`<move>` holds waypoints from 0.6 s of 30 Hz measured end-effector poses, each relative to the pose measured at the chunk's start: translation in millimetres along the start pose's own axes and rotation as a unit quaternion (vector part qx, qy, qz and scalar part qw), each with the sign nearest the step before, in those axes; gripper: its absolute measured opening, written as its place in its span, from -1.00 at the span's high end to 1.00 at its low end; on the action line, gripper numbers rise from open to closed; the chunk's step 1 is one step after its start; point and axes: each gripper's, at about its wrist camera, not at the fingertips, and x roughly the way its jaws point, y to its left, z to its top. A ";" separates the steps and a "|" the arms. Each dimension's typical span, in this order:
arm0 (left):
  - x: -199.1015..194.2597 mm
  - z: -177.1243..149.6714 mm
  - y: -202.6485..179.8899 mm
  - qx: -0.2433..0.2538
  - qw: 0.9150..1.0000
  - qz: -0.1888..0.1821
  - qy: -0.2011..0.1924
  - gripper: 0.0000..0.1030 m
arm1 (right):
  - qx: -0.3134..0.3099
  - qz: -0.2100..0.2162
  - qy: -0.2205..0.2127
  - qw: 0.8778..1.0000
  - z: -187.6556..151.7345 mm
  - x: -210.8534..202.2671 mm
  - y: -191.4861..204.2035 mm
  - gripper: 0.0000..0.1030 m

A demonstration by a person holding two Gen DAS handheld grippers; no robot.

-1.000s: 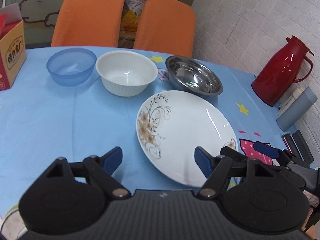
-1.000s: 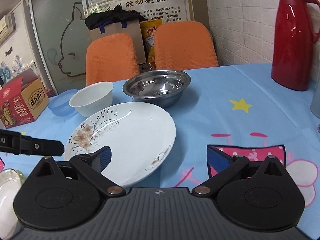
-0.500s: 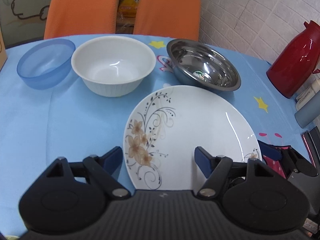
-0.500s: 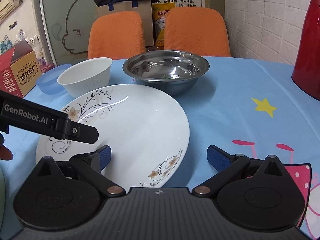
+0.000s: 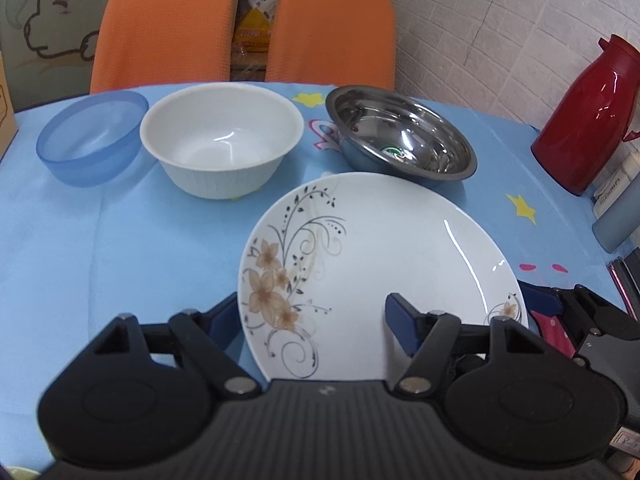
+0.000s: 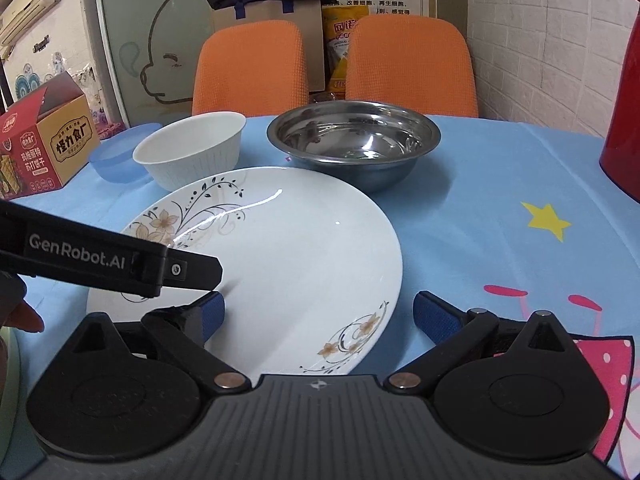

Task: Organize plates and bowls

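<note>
A white plate [image 5: 384, 248] with a flower print lies on the blue tablecloth [image 5: 120, 240]. My left gripper [image 5: 312, 316] straddles its near left rim: one pad outside the rim, the other over the plate. Its jaws are closing and neither pad presses on the plate. My right gripper [image 6: 322, 316] stands open across the near right rim. One finger [image 6: 120, 260] of the left gripper reaches over the plate in the right wrist view. Behind the plate stand a blue bowl [image 5: 92, 140], a white bowl [image 5: 220, 140] and a steel bowl [image 5: 400, 136].
A red thermos [image 5: 580, 120] and a grey container [image 5: 616, 216] stand at the table's right edge. A printed carton [image 6: 44, 144] sits at the left. Two orange chairs [image 5: 164, 28] stand behind the table, before a white brick wall.
Both grippers have come forward and down to the plate, which now lies between their jaws. The left gripper's finger has slid further over the plate in the right wrist view.
</note>
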 end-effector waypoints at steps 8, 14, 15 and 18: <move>-3.9 -4.0 -2.9 -0.003 0.999 0.032 -0.014 0.16 | 0.010 -0.008 -0.023 1.000 0.8 -1.0 3.8 -1.00; -17.1 -8.1 -7.7 0.011 0.999 0.033 -0.020 0.18 | 0.025 -0.010 -0.032 0.999 -4.6 -13.6 6.1 -1.00; -19.3 -9.4 -9.1 0.014 0.999 0.036 -0.020 0.18 | 0.025 -0.012 -0.034 0.999 -5.8 -16.6 8.1 -1.00; -25.4 -14.5 -9.1 0.011 0.999 0.025 -0.020 0.18 | 0.004 -0.030 -0.050 0.998 -9.4 -28.7 17.3 -1.00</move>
